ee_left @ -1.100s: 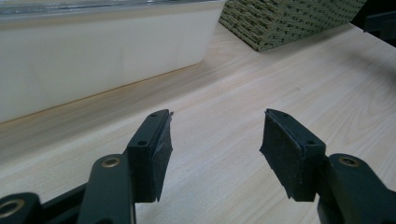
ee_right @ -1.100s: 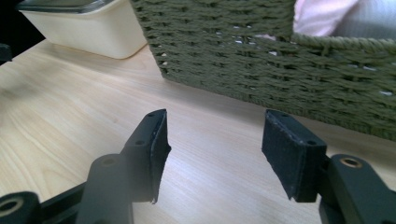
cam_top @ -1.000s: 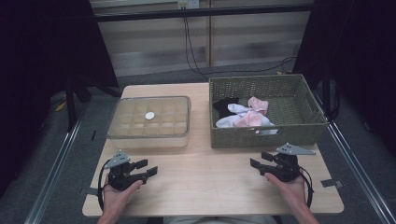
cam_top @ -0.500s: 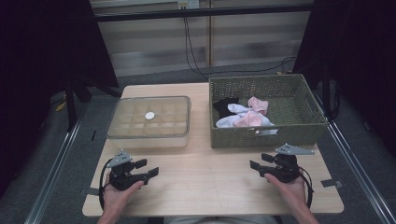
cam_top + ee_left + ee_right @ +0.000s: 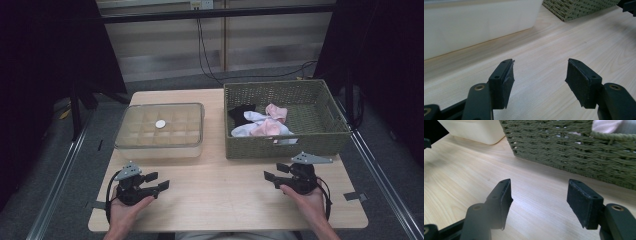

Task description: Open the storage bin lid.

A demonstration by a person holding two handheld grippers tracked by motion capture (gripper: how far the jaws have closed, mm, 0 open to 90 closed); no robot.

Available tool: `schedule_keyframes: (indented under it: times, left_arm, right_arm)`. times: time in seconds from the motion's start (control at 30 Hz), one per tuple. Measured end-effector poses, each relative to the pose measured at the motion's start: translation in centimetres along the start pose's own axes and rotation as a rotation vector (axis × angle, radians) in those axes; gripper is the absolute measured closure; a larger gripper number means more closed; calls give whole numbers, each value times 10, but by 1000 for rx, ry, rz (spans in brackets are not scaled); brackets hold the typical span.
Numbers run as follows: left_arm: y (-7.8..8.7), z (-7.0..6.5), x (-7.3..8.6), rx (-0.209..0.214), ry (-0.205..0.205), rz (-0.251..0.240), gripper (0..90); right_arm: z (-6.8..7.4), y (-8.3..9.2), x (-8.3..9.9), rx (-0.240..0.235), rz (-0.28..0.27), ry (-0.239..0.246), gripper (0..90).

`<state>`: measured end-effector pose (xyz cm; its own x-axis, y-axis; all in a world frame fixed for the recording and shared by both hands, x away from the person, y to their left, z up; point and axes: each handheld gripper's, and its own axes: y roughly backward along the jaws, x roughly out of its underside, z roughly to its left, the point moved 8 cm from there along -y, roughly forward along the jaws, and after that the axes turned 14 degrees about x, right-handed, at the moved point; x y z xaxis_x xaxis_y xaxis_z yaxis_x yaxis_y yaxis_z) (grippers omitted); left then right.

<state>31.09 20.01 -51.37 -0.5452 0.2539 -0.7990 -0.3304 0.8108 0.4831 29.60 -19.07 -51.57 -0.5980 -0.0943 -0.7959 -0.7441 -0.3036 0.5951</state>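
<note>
A hand holds my left gripper (image 5: 159, 181) low over the front left of the wooden table (image 5: 220, 200). It is open, and its jaws have just been closing a little with nothing between them. In the left gripper view its pads (image 5: 506, 80) frame bare wood. My right gripper (image 5: 274, 172) sits at the front right, also open and empty, pointing toward the left. In the right gripper view the right gripper (image 5: 539, 193) faces the green woven basket (image 5: 574, 150).
A clear lidded plastic box (image 5: 160, 131) with compartments and a small white disc (image 5: 160, 123) stands at the back left. The green basket (image 5: 300, 142) at the back right holds pink (image 5: 274, 112), white and black (image 5: 240, 112) socks. Bare wood lies between the grippers.
</note>
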Motion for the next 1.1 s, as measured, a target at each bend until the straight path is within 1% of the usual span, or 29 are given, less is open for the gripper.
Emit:
schedule_keyframes:
  times: [0.13,0.23,0.27,0.33,0.37,0.43,0.53,0.6,0.67,0.73,0.83,0.87,0.9,0.93,1.0,1.1]
  left_arm:
    - [4,1,-2,1,5,-13,374]
    - [5,2,-2,4,5,-7,366]
    - [5,2,-2,6,2,-3,358]
    - [5,2,-3,10,2,0,354]
    - [3,3,-3,8,1,9,343]
    - [2,4,-2,9,5,17,345]
    - [3,5,-3,15,12,15,345]
    - [4,6,-2,15,9,19,343]
    - [7,5,-3,17,13,15,344]
    - [9,6,-4,14,1,14,345]
    - [11,8,-5,15,6,16,349]
    - [11,11,-6,19,5,21,356]
    - [11,13,-7,10,0,21,362]
    - [11,13,-7,10,0,21,365]
    - [13,16,-10,14,9,10,365]
    - [15,18,-11,6,10,11,365]
  right_arm:
    - [5,-2,-2,-9,4,6,351]
    - [8,-4,-3,-16,6,12,344]
    - [10,-5,-3,-20,9,3,341]
    - [12,-6,-3,-25,11,3,340]
    - [17,-7,-5,-33,10,12,339]
    - [19,-9,-6,-37,12,18,338]
    - [25,-14,-6,-42,26,38,338]
    - [29,-17,-7,-46,33,49,331]
    - [32,-18,-9,-54,34,52,325]
    - [35,-19,-12,-60,32,59,320]
    - [39,-21,-18,-75,25,69,313]
    - [41,-22,-20,-78,28,75,308]
    - [42,-23,-21,-81,29,80,308]
    - [42,-23,-21,-81,29,80,308]
    - [47,-26,-25,-92,30,83,306]
    - [53,-28,-29,-100,26,100,306]
